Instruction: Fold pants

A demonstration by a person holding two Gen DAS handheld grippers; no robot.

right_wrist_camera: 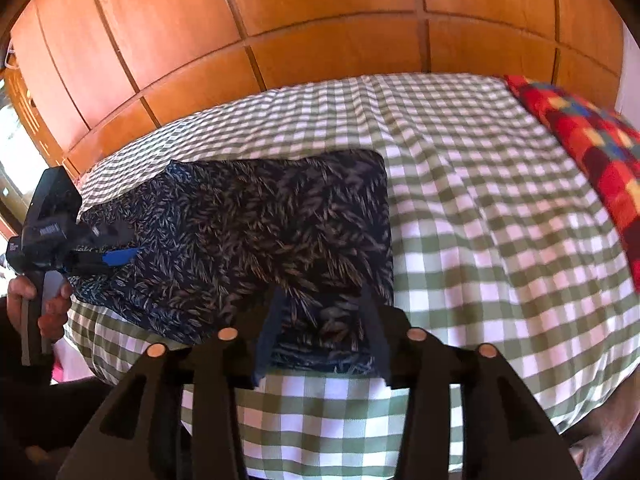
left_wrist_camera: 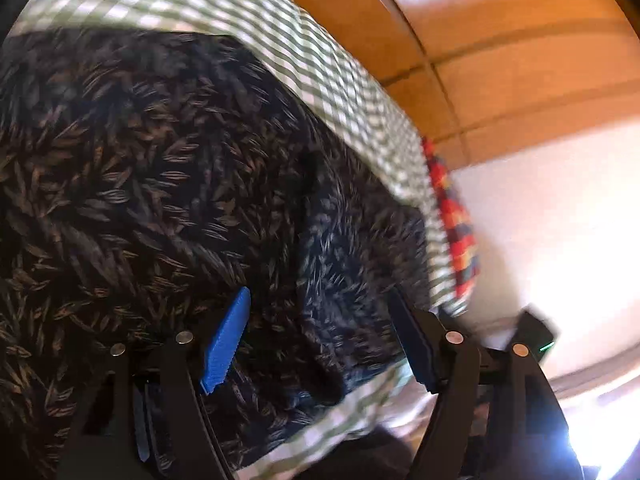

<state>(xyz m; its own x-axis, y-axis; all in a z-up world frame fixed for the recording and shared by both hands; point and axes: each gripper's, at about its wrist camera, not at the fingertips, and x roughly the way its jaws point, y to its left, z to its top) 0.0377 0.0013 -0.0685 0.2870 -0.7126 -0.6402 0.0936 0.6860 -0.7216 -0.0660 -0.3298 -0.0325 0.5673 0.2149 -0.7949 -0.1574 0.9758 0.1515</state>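
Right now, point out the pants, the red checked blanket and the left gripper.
pants (right_wrist_camera: 256,224), right wrist view, middle of the folded stack
red checked blanket (right_wrist_camera: 592,140), right wrist view, its top face
left gripper (right_wrist_camera: 120,257), right wrist view, blue fingers

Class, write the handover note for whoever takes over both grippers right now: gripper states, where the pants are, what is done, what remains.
Left gripper: open, empty, over the pants' left end.
Right gripper: open, empty, at the near edge.
Pants: a folded dark leaf-print rectangle on the checked bedsheet.
Done: at least one fold.
Left: probably a final fold and smoothing.
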